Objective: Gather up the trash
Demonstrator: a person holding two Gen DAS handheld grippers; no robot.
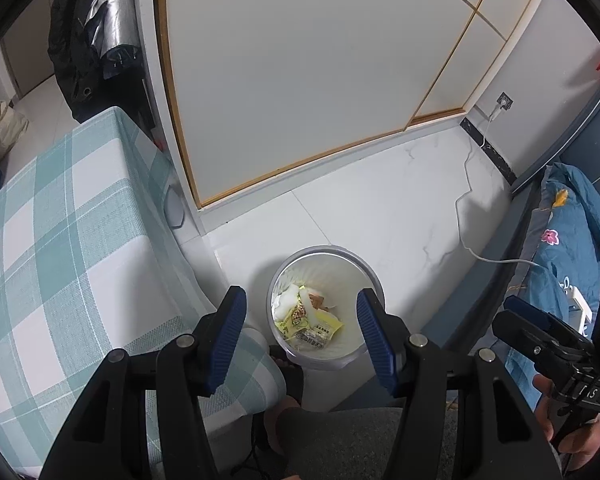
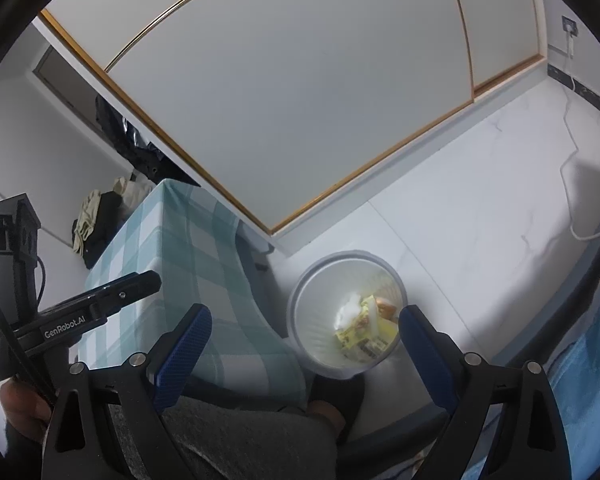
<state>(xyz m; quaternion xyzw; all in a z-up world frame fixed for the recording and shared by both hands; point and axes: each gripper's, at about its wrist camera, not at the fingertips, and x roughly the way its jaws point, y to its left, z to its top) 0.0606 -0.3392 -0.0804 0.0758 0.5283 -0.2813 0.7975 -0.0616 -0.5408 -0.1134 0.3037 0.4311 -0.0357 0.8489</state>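
A white marble-tiled floor point(image 1: 380, 208) is running up to pale sliding doors point(image 1: 300, 60), with a checked-cloth desk point(image 1: 60, 260) on one side and a blue floral bed point(image 1: 568, 240) on the other. The trash bin point(image 1: 374, 280) is standing on the floor just beside the desk's near corner, already holding wrappers and tissue point(image 1: 306, 318). The left gripper point(image 1: 302, 334) is hovering above the bin with its jaws standing apart and nothing between them; the right gripper point(image 2: 304, 344) is hanging over the same bin, jaws likewise apart and empty. No loose trash is showing on the desk top or the floor in either view, so the collecting is probably near its end, or the next piece is lying out of sight. The risks I am weighing: a low sweep could be knocking the light bin over and spilling it, the white cable point(image 1: 460, 208) trailing across the floor could be snagging a foot, and the two grippers are sitting close enough to be clashing
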